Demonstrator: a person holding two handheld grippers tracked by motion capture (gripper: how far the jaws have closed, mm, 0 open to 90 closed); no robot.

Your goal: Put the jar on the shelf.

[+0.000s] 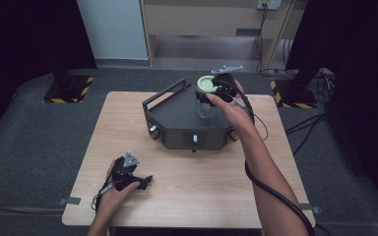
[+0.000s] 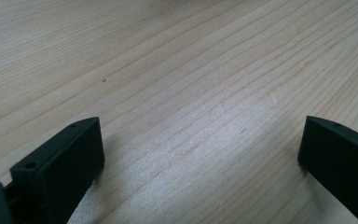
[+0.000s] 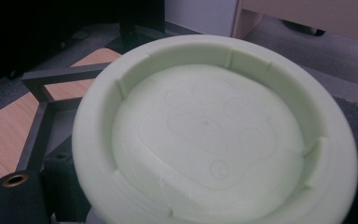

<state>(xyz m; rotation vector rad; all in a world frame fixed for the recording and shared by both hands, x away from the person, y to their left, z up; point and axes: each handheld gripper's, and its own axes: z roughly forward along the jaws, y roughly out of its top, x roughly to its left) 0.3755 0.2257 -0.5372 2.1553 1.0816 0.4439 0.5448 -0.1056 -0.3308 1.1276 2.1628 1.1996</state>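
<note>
- My right gripper (image 1: pixel 211 92) is up over the far side of the dark grey tray (image 1: pixel 177 118), well above the table (image 1: pixel 187 196); the person's right hand (image 1: pixel 234 105) holds it from behind.
- Its fingers are at the pale green lid (image 1: pixel 206 83). In the right gripper view the lid (image 3: pixel 214 135) sits right in front of the camera, face up, with a raised rim and a faint paw-print outline pressed into its middle.
- I cannot tell for certain whether those fingers are clamped on the lid or just set around it: the lid hides both tips.
- Just below the fingers stands a clear glass jar (image 1: pixel 204 109) inside the tray. The lid is at the jar's mouth, but I cannot tell whether it is seated on the jar or held just off it.
- Beyond the lid, the tray's bar handle (image 3: pixel 51 79) runs off to the left of my fingers.
- My left gripper (image 1: pixel 145 181) rests low on the table near its front-left corner, well apart from the tray, in the person's left hand (image 1: pixel 115 191).
- Its fingers (image 2: pixel 65 163) are spread wide with nothing but bare wood grain (image 2: pixel 191 93) between them.
</note>
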